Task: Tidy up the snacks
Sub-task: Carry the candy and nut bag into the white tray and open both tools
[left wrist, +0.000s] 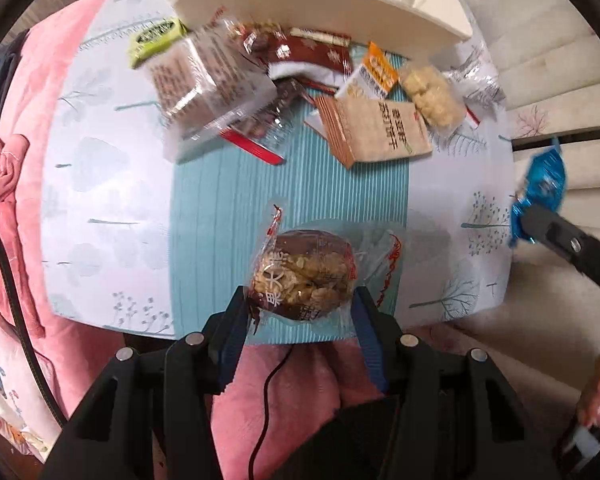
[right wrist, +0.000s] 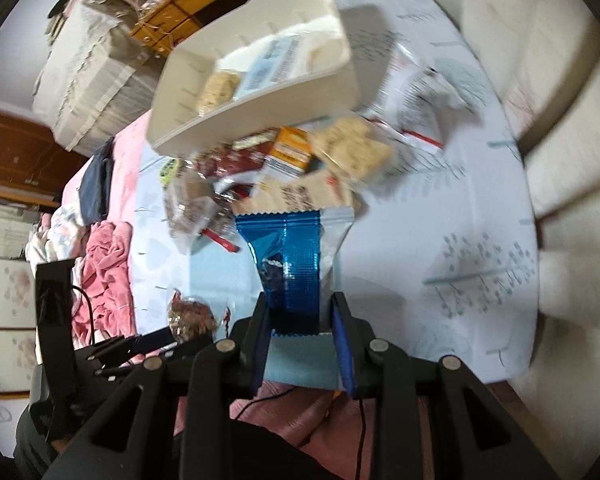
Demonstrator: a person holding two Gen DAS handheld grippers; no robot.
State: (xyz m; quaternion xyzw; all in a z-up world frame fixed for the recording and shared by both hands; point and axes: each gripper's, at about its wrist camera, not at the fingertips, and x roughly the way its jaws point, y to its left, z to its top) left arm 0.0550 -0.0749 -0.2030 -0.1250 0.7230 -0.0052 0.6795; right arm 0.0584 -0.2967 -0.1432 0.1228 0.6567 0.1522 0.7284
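Two wrist cameras, both looking steeply down along their own fingers.
Each hangs close above the patterned table [left wrist: 112,184]. They share the snack pile [left wrist: 284,92] and white tray [right wrist: 260,92] (farther off in both), and each catches the other gripper at its edge.

My left tongs hold a clear-wrapped walnut-stuffed date [left wrist: 302,276], my right a shiny blue foil packet [right wrist: 294,264] hanging upright. The other snacks lie heaped against the cream tray [left wrist: 320,8], which holds a puffed-rice bar [right wrist: 216,90].
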